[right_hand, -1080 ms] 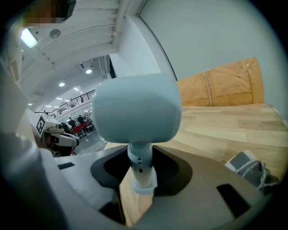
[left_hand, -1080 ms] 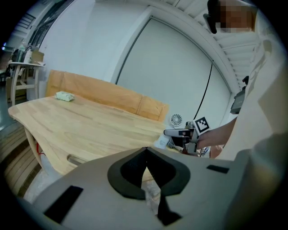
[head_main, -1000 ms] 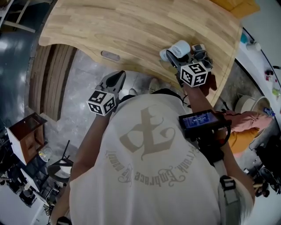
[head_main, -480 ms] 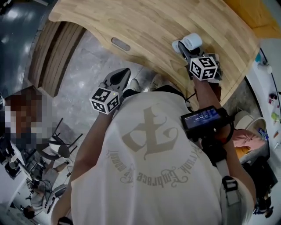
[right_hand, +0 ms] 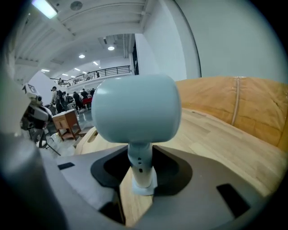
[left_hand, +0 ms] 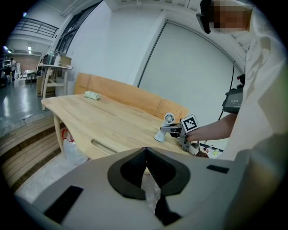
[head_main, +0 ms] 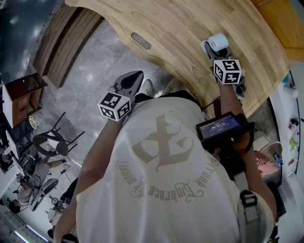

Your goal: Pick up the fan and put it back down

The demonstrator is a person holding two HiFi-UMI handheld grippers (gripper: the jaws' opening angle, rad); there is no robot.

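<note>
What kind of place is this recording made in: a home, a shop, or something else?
Probably a large open workspace or lab hall, not a home: a long wooden table, an upper gallery with a railing, and a group of people standing far behind.

Large workshop hall: mezzanine railing (right_hand: 105, 69), ceiling lights (right_hand: 45, 8), long wooden table (head_main: 180, 28).

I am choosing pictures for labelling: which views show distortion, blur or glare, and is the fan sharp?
Head view: evenly lit, wide-angle, fan sharp. Left gripper view: strong fisheye, black corners; fan small but clear. Right gripper view: same fisheye; fan close, slightly soft; bright ceiling lamps, no glare on it.
</note>
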